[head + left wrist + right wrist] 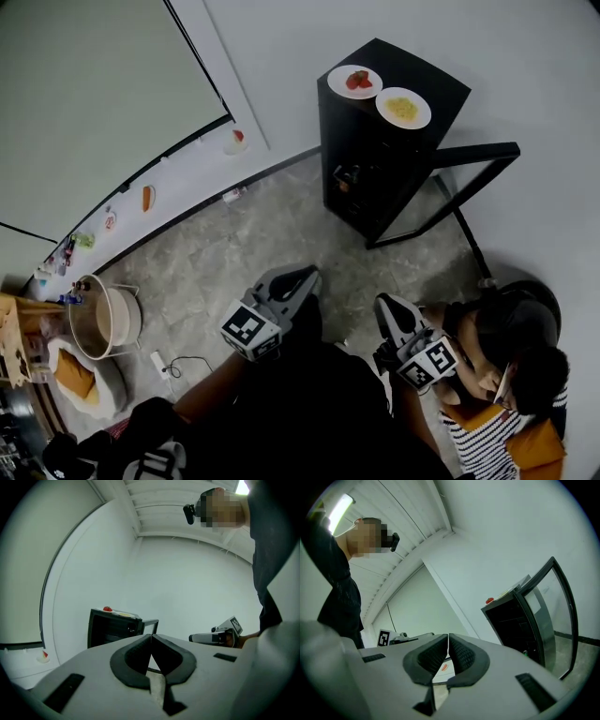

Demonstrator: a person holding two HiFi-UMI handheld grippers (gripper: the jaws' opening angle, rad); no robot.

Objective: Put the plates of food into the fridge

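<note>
A small black fridge [375, 159] stands against the far wall with its glass door [469, 178] swung open to the right. On its top sit a white plate of red food [354, 82] and a white plate of yellow food [403, 108]. My left gripper [307, 277] and right gripper [385, 307] are held low, well short of the fridge, both shut and empty. The left gripper view shows shut jaws [151, 637], with the fridge [112, 629] and both plates beyond. The right gripper [448, 637] points past the open fridge [518, 620].
A person in a striped shirt [506, 384] crouches at the lower right, close to my right gripper. A large pot [103, 319] and a basket with an orange cushion [75, 375] stand at the left. Small items line a wall ledge [150, 197]. A power strip [159, 364] lies on the floor.
</note>
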